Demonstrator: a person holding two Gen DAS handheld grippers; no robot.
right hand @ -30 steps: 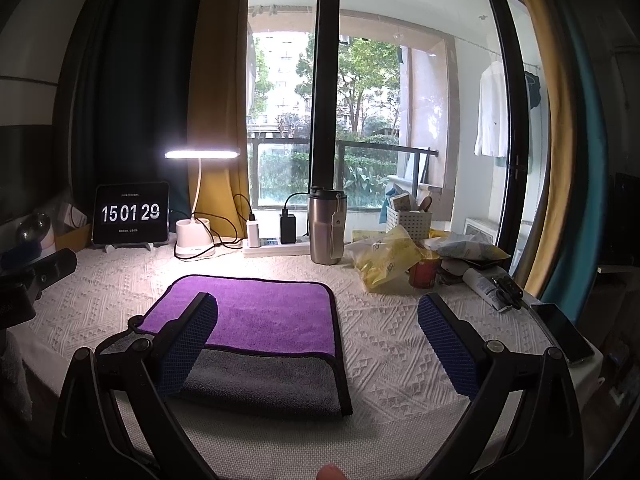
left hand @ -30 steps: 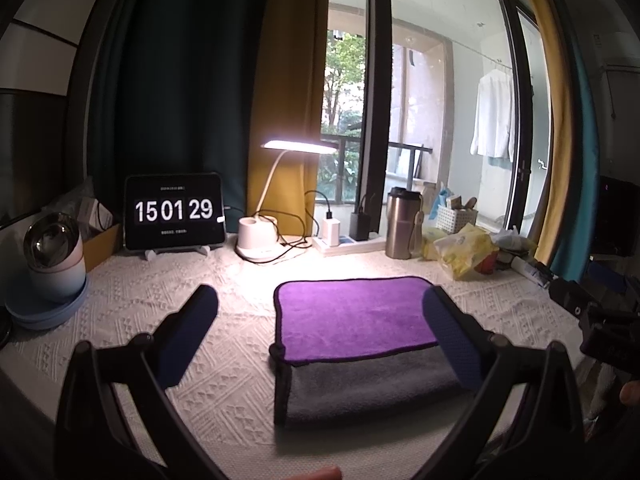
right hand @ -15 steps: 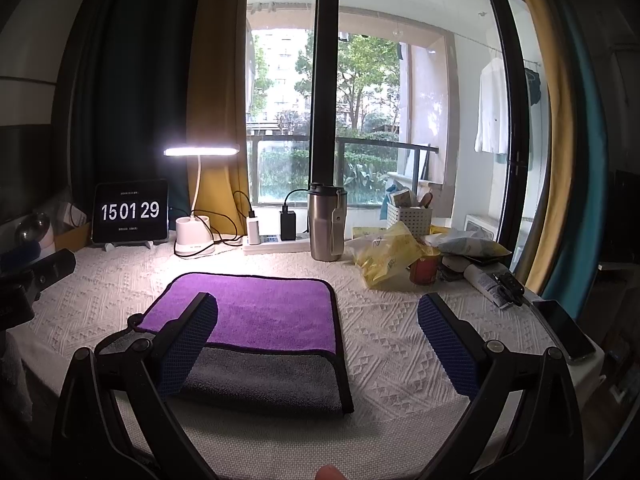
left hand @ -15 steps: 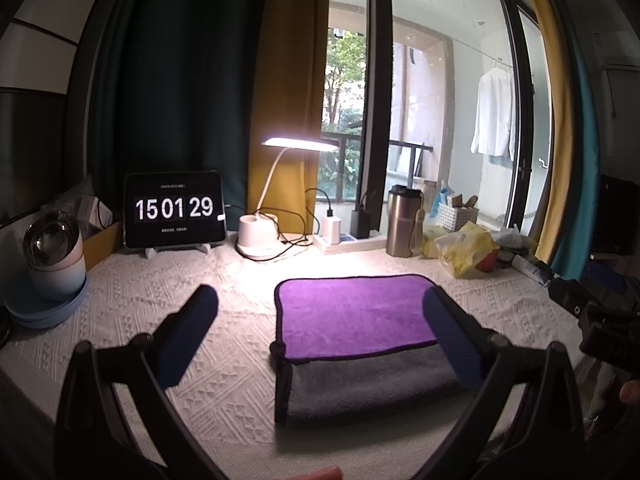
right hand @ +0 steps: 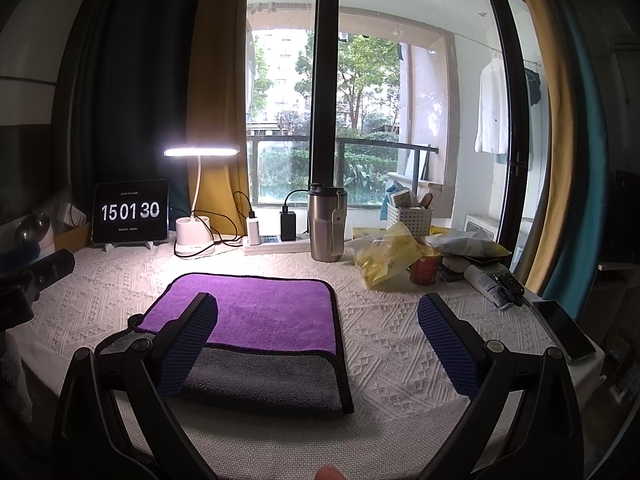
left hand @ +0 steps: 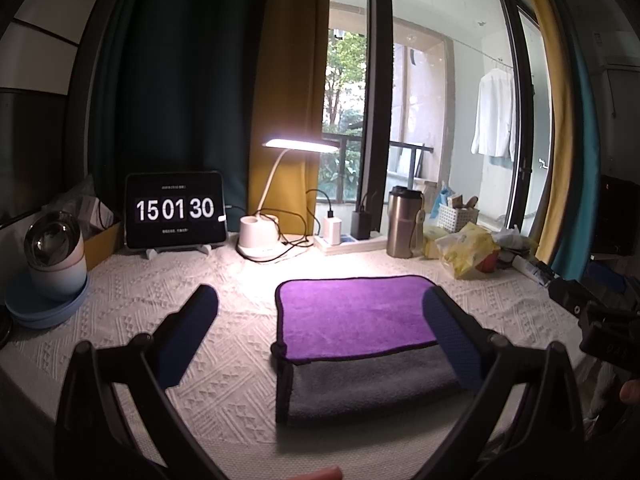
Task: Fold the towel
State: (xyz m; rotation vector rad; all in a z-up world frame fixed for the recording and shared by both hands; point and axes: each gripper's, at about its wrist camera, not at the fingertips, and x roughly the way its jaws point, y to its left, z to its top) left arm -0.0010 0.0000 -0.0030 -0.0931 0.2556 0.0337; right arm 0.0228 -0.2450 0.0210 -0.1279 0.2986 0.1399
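A folded towel (left hand: 356,320), purple on top with a grey layer showing along its near edge, lies flat on the white knitted table cover; it also shows in the right wrist view (right hand: 256,316). My left gripper (left hand: 320,320) is open and empty, held above the table's near edge, with the towel's left edge between its fingers. My right gripper (right hand: 318,320) is open and empty, held near the towel's right edge. Each gripper's body shows at the side of the other's view.
Along the back stand a tablet clock (left hand: 175,210), a lit desk lamp (left hand: 260,240), a power strip (left hand: 352,242), a steel tumbler (left hand: 402,222) and yellow bags (left hand: 464,248). A bowl stack (left hand: 52,260) sits left. A phone (right hand: 564,330) lies at the right edge.
Both grippers stay open and nearly still. The clock has changed from 15 01 29 to 15 01 30. The towel has not moved.
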